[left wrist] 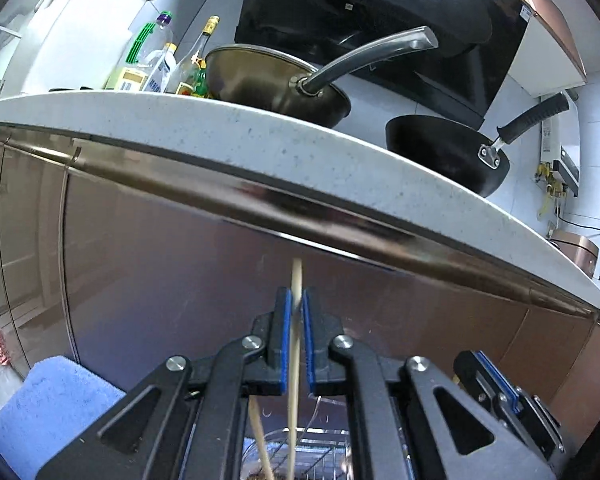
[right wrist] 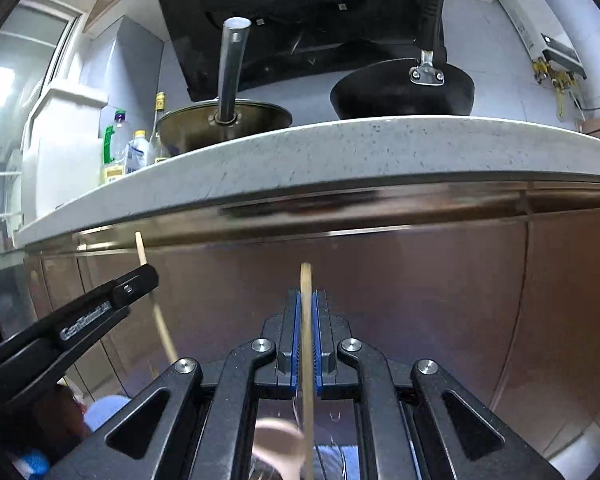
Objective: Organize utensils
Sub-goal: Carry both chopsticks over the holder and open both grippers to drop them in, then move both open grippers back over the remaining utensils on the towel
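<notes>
Left gripper [left wrist: 297, 308]: clamps a chopstick [left wrist: 296, 280]. Right gripper [right wrist: 308, 312]: clamps a wooden utensil [right wrist: 306, 280]. Ahead: countertop [right wrist: 340, 148], two pans [left wrist: 276, 80]. Wire rack [left wrist: 320, 452]: left view only.

Speckled white countertop [left wrist: 260, 148] above brown cabinet fronts [left wrist: 180, 280]. On it: brass-coloured pan [left wrist: 276, 80] with steel handle, black frying pan [left wrist: 448, 152] beside it, cluster of bottles [left wrist: 168, 68] at far end.

Both wrist views face the counter edge [left wrist: 260, 148] from close below.
</notes>
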Demonstrator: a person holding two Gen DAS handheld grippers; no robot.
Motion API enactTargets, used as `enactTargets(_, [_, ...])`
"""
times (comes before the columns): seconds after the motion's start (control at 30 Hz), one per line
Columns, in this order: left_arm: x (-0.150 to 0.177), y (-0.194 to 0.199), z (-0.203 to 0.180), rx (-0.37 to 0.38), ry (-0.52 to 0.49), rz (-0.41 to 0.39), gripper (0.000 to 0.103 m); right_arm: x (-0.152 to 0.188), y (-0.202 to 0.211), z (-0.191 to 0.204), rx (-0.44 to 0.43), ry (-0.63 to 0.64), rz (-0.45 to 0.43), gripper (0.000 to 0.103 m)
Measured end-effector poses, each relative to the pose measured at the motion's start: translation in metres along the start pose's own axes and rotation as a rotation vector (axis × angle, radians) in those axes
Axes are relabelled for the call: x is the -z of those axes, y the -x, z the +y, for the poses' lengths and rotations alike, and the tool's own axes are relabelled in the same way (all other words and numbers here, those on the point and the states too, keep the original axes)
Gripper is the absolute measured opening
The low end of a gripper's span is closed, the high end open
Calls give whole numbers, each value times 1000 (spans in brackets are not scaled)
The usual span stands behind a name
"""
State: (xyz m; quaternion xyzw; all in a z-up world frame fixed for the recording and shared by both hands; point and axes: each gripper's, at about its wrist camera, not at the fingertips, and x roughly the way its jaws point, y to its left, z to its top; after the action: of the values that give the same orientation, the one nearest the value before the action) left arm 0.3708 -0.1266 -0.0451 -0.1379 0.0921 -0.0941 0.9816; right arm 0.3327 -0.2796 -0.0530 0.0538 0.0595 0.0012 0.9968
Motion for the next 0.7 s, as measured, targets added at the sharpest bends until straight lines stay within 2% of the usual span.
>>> enactTargets(0.1, [-1,11,3,8,-2,13,18,4,10,-1,0,3,12,26])
enactTargets(0.4, [-18,62,10,-1,-43,67,28,-8,47,-6,23,1,55,27])
enactTargets(0.7, [-27,132,0,-70,-149,75,38,-24,107,0,39,1,71,39])
